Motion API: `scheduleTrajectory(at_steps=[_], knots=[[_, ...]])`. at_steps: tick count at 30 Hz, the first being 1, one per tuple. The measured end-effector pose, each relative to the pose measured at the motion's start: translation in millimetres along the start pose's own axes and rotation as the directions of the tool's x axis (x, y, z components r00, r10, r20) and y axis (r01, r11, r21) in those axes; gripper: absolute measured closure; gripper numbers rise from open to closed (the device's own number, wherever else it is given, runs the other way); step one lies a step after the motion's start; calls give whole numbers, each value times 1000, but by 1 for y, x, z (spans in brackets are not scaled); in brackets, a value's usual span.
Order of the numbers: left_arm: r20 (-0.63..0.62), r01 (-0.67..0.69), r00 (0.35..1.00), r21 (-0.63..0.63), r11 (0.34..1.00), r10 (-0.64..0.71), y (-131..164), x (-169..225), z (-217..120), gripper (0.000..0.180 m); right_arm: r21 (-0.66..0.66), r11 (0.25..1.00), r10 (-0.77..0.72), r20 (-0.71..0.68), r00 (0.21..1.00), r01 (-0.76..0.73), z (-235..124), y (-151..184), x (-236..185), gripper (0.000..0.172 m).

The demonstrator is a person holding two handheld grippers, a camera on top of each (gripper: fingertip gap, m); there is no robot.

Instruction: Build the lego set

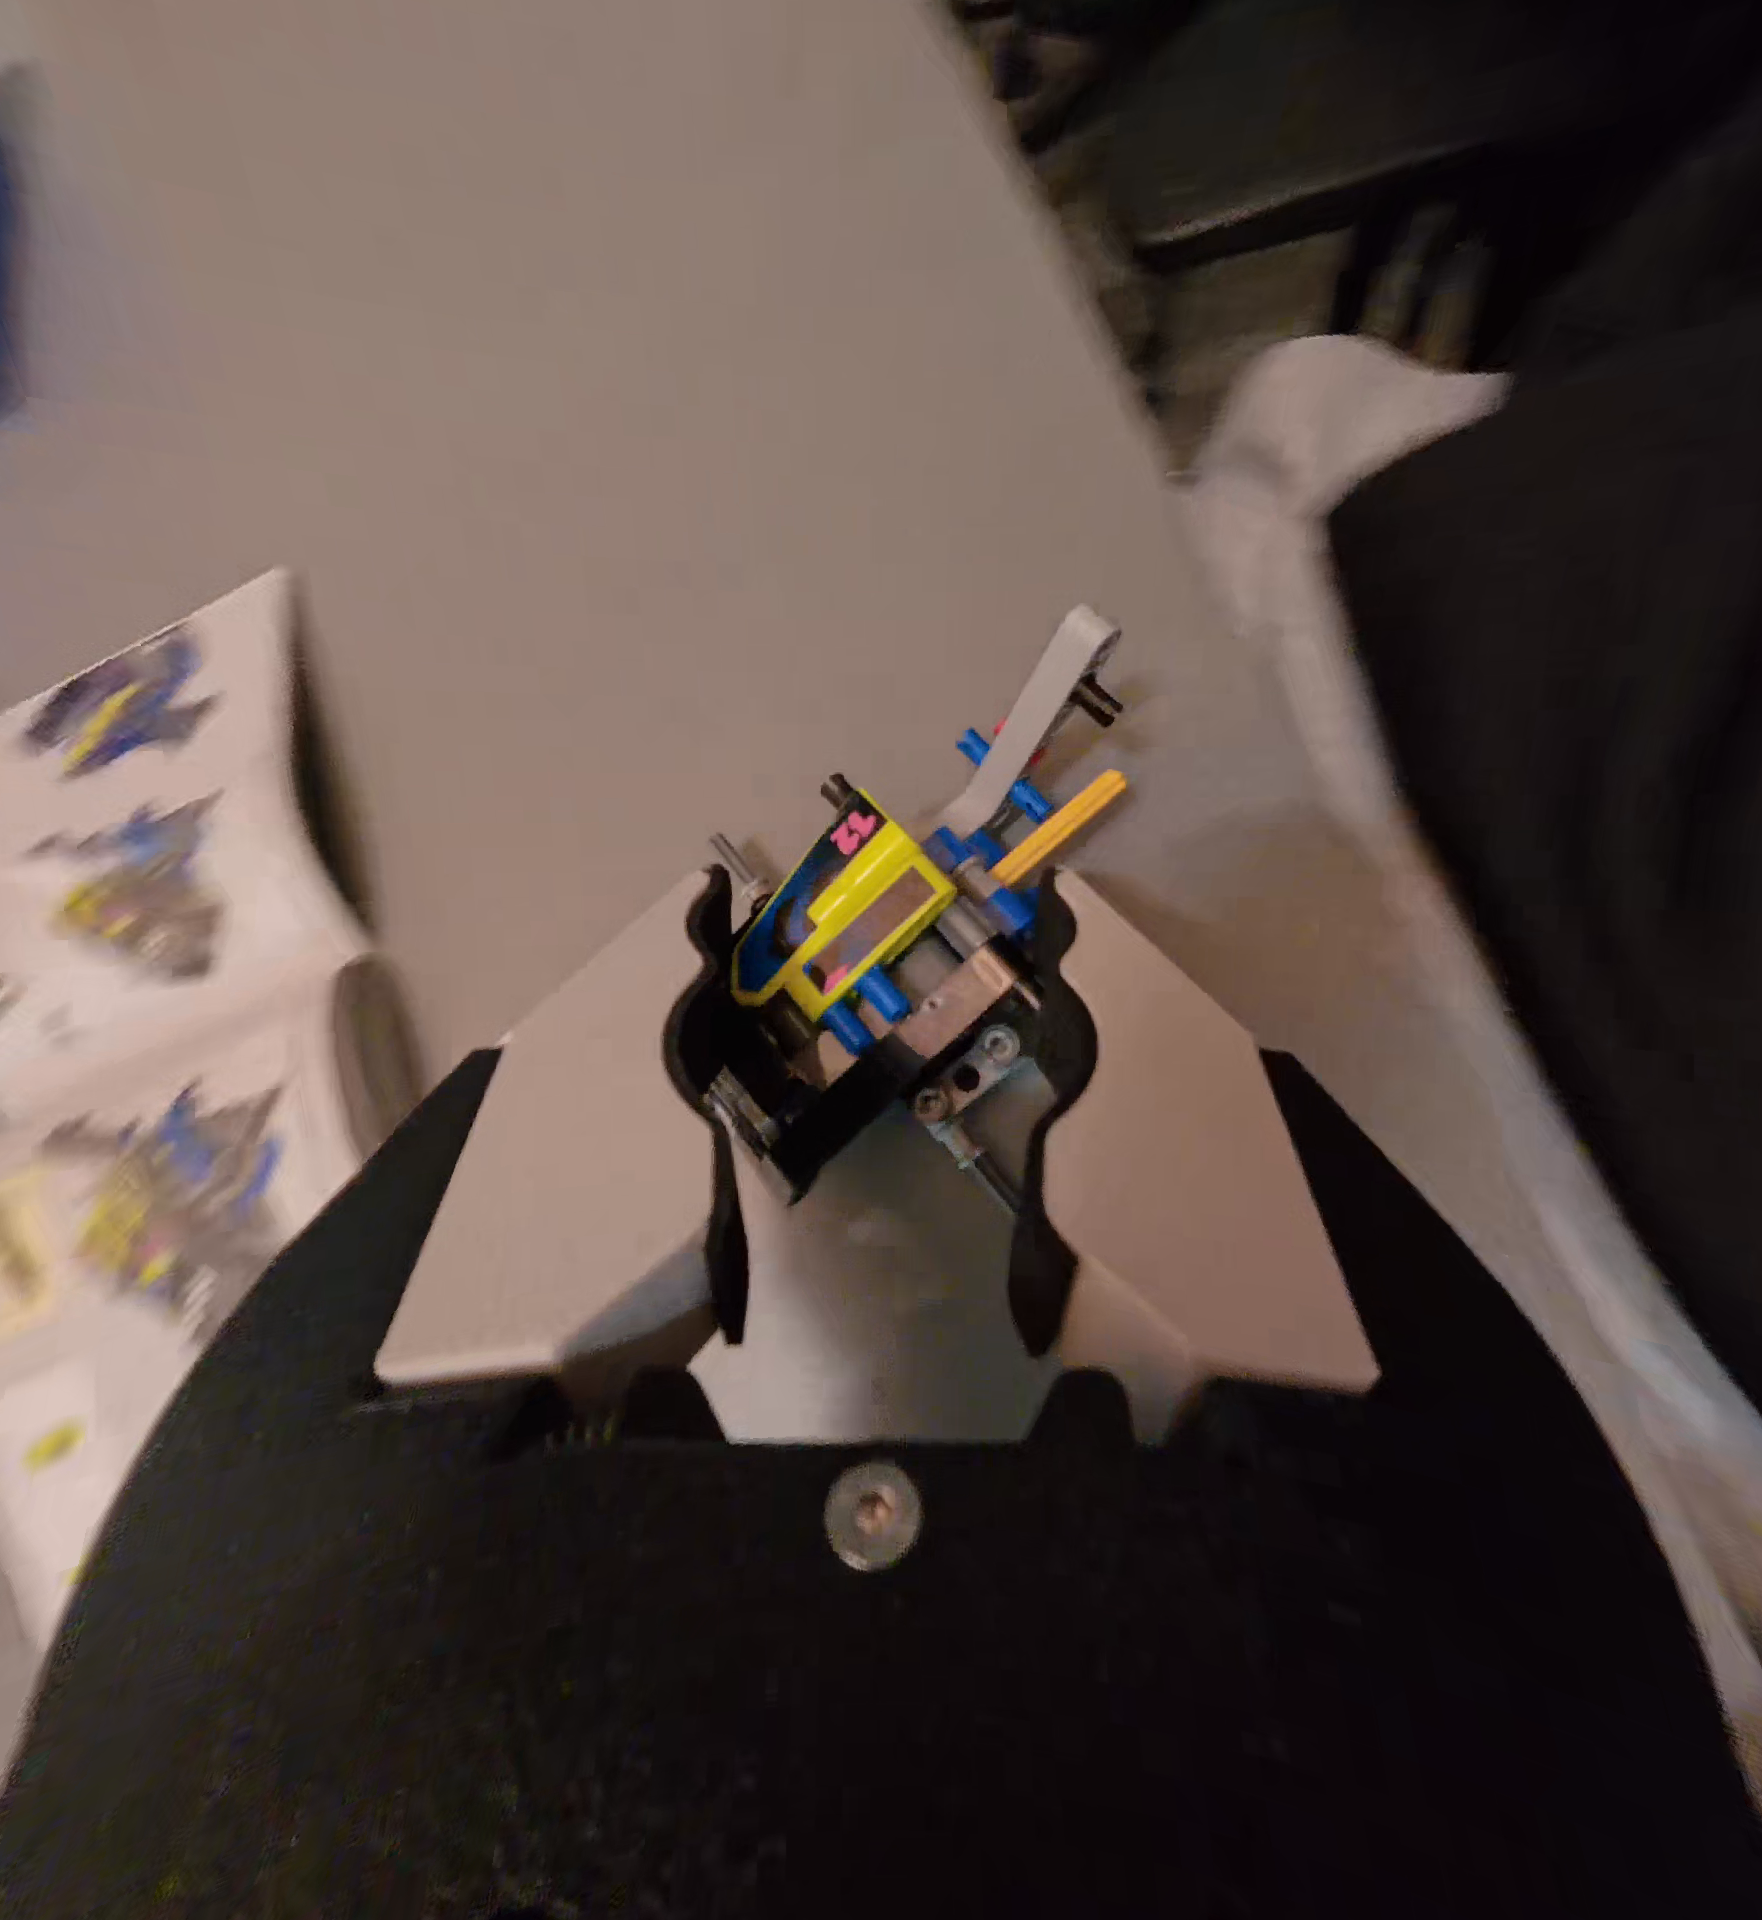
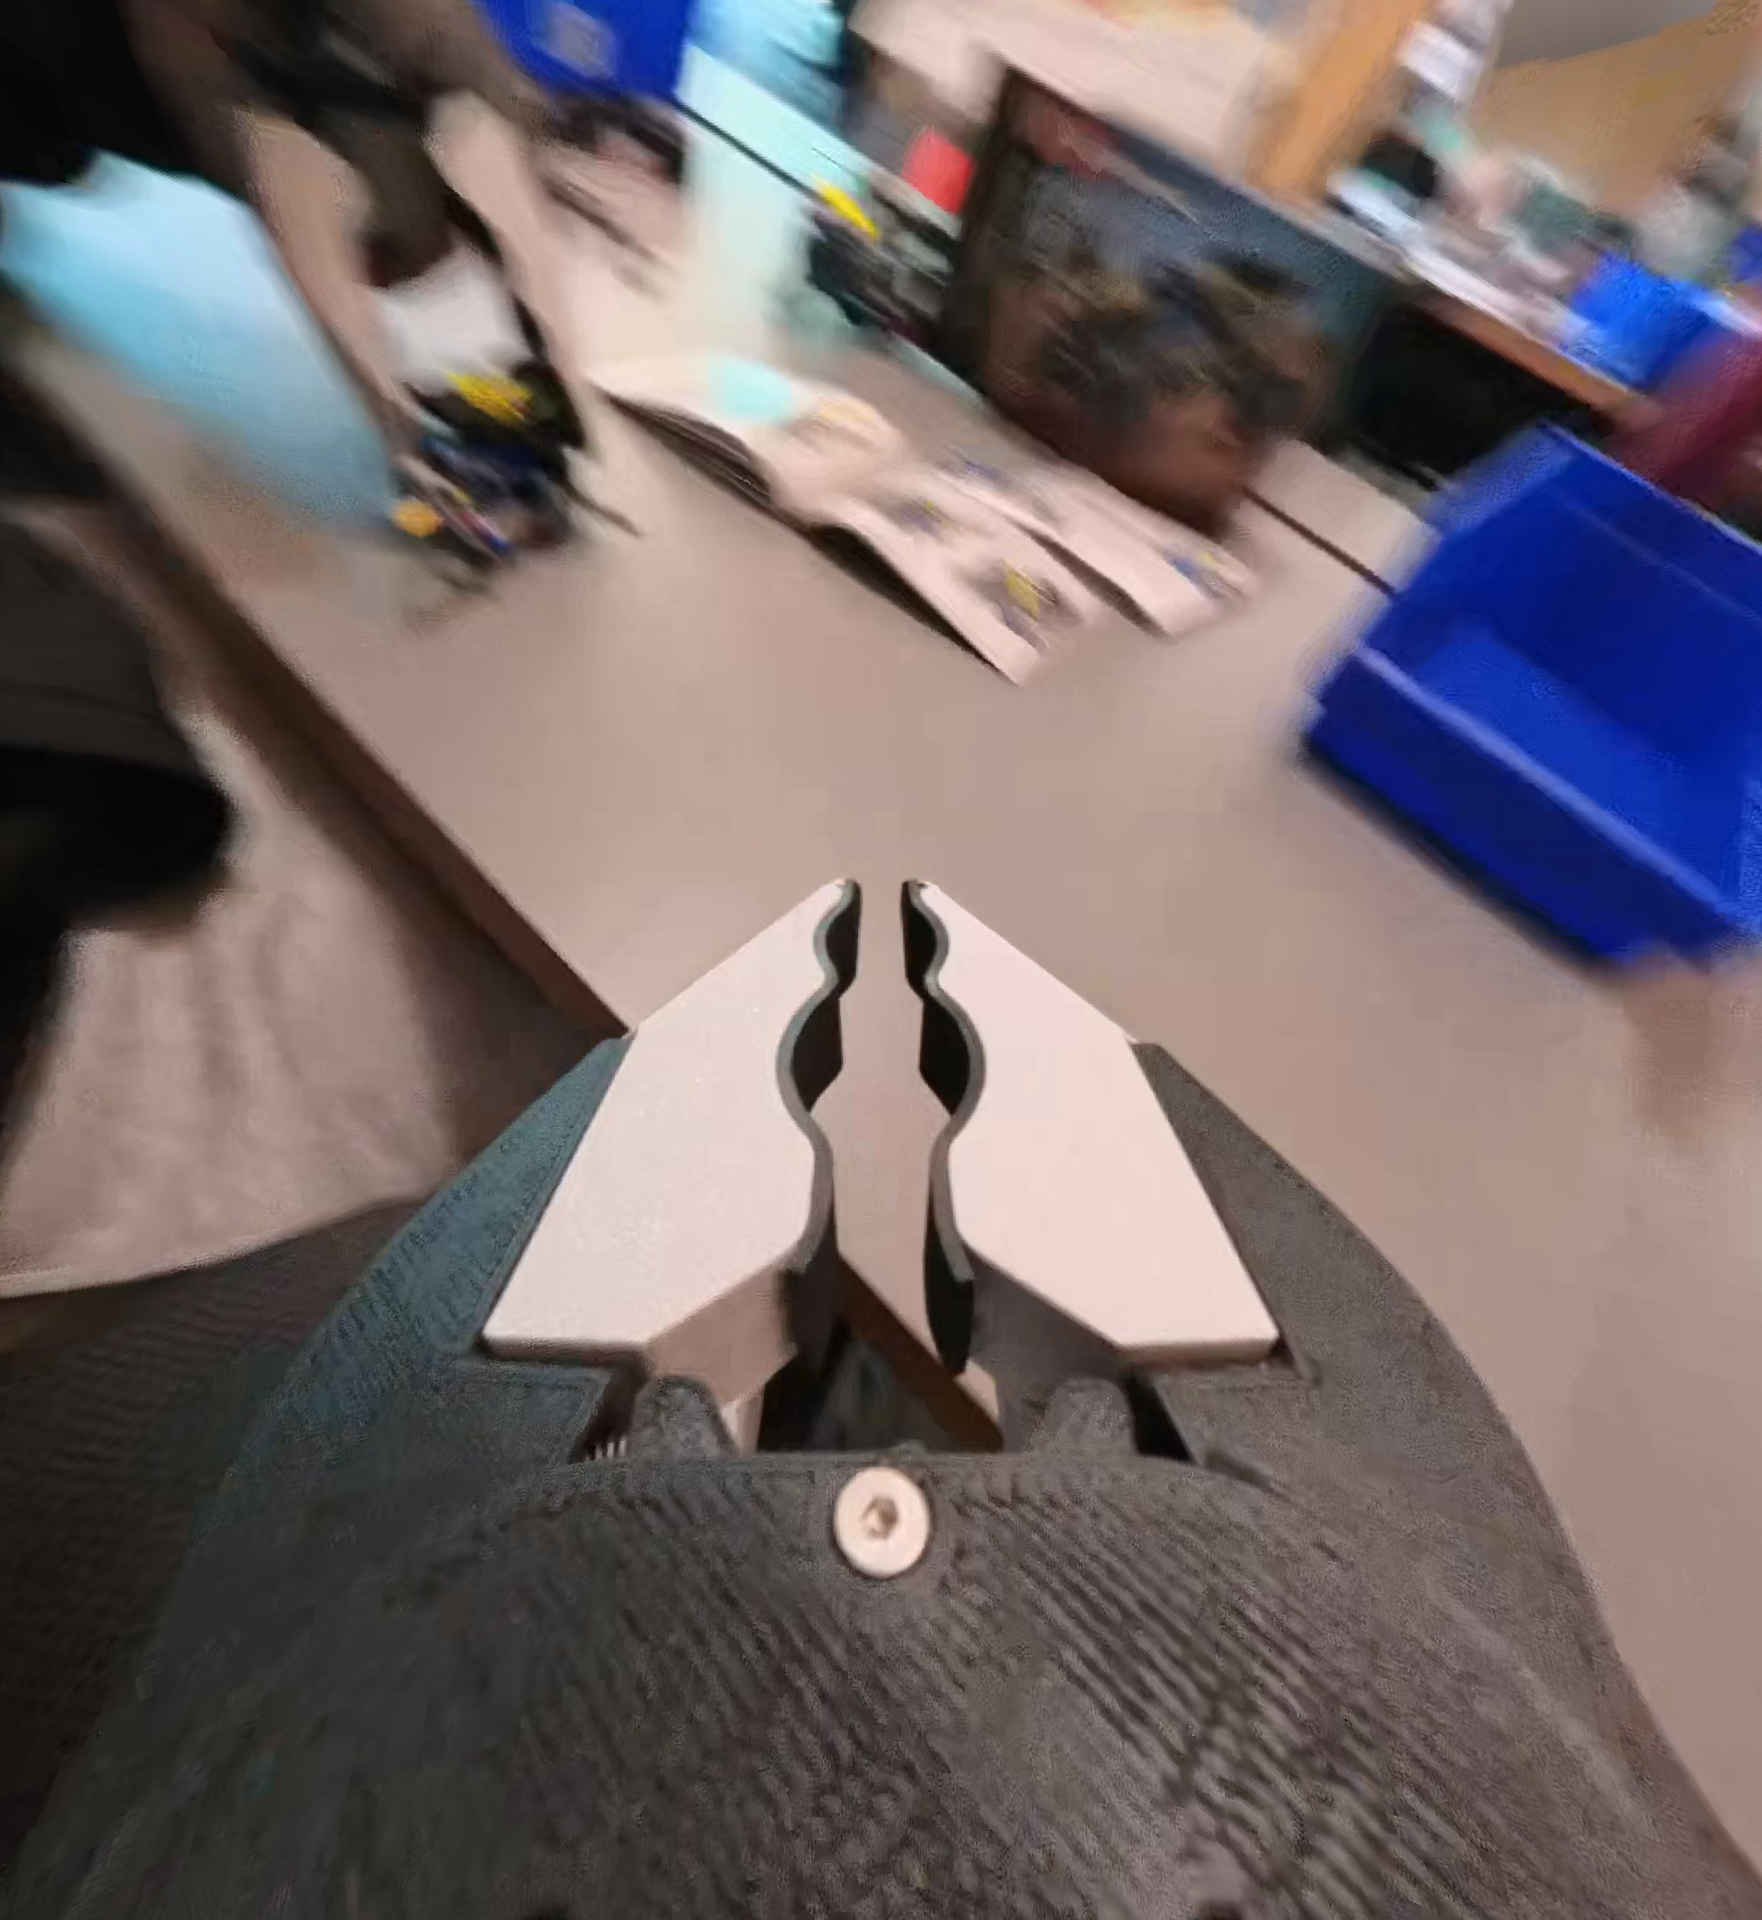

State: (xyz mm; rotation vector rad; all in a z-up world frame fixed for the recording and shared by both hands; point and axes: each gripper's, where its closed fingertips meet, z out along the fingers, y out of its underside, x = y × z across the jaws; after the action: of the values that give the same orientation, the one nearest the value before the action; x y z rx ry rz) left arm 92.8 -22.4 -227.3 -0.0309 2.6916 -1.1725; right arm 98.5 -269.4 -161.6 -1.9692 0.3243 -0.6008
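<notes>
In the left wrist view my left gripper (image 1: 882, 883) is shut on a small toy-brick model (image 1: 846, 914) and holds it above the grey table (image 1: 544, 416). The model has a yellow panel, blue pins, a black frame, a grey beam (image 1: 1053, 707) and a yellow-orange axle (image 1: 1064, 826) sticking out past the fingertips. Both black pads press on its sides. In the right wrist view my right gripper (image 2: 881, 888) is open by a narrow gap with nothing between its pads. It hovers over the table near its front edge. The left gripper and the model (image 2: 487, 447) show blurred at the far left.
An open instruction booklet (image 1: 129, 935) lies left of the model; it also shows in the right wrist view (image 2: 960, 509). A blue bin (image 2: 1583, 707) stands on the right. A dark box (image 2: 1147, 312) stands behind the booklet. A person's dark clothing (image 1: 1635, 727) is beyond the table edge. The tips of one gripper are about 25 cm away from the tips of the other.
</notes>
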Motion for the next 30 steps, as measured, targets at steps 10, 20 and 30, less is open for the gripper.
scheduleTrajectory(at_steps=[10, 20, 30], knots=[[398, 185, 888, 147, 972, -230, -10, -81, -30, 112, 194, 767, 641, -272, 718, -611, -49, 132, 19, 139], [270, 39, 953, 347, 937, -139, -116, -16, 15, 113, -360, 848, 271, -336, 902, -389, -67, 158, -119, 110], [-278, 3, 952, 425, 905, 127, -215, 152, 106, 116, -279, 824, 335, -464, 820, -494, -181, 139, -192, 118]])
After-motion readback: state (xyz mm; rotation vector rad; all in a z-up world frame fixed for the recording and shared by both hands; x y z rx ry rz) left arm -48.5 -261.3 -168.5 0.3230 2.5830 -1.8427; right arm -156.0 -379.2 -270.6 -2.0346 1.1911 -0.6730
